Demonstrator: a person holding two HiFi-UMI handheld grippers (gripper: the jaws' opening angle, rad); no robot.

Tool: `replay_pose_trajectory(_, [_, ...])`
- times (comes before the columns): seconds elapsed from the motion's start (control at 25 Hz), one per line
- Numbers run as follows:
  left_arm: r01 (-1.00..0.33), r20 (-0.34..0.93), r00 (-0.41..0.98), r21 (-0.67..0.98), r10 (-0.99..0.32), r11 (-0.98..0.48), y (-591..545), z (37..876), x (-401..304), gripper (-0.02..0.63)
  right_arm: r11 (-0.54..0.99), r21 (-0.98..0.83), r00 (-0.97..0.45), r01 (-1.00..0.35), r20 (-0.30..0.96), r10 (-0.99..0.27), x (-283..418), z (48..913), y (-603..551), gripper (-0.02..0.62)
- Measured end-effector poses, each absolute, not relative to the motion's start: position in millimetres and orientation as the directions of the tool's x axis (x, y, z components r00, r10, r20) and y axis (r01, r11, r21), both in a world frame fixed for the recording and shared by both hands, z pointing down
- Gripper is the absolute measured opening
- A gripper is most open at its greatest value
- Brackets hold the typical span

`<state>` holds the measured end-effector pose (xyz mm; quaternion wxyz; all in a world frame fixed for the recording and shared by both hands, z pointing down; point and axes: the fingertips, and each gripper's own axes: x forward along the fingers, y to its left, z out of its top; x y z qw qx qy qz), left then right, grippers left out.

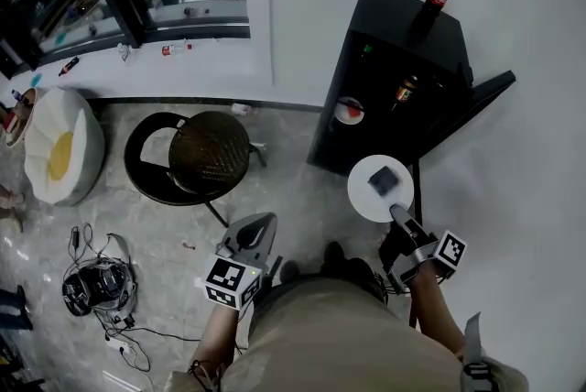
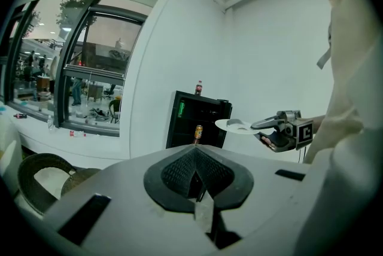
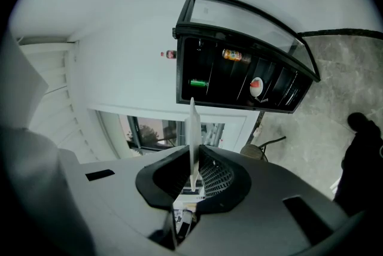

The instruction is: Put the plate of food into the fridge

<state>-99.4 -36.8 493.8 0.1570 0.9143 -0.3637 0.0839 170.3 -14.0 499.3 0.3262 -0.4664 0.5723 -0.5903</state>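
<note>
head view: r gripper [image 1: 400,218] clamps the rim of the white plate [image 1: 380,189] w/ food, held level over the grey marbled floor [image 1: 302,198], just in front of the open black fridge [image 1: 389,60] by a white wall. l gripper [image 1: 255,230] jaws together, empty, near a round stool [image 1: 209,152].

I see the small black fridge [image 1: 389,19] w/ its door [image 1: 490,88] swung open to the right, bare grey floor [image 1: 316,198] before it. Inside, a red-and-white bowl [image 1: 349,112] & an orange can [image 1: 405,91] take shelf room; rest too dark to tell. Round black stool [image 1: 209,152] stands left, well apart.
</note>
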Motion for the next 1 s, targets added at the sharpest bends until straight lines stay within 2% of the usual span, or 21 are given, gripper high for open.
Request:
replay_pose_trajectory(0.36, [-0.739,0.300,0.672,0.212,-0.677,-0.640,-66,495,-85,0.008,-0.125,-0.980,-0.349,-0.152,0.171,-0.921,211,501,-74,0.031])
replay_pose_trajectory(1.0, [-0.781,0.342,0.615,0.144,-0.710,-0.607,-126,483,-21,0.008,-0.127,-0.985,-0.371,-0.114,0.161,-0.914,281,516,-176,0.031])
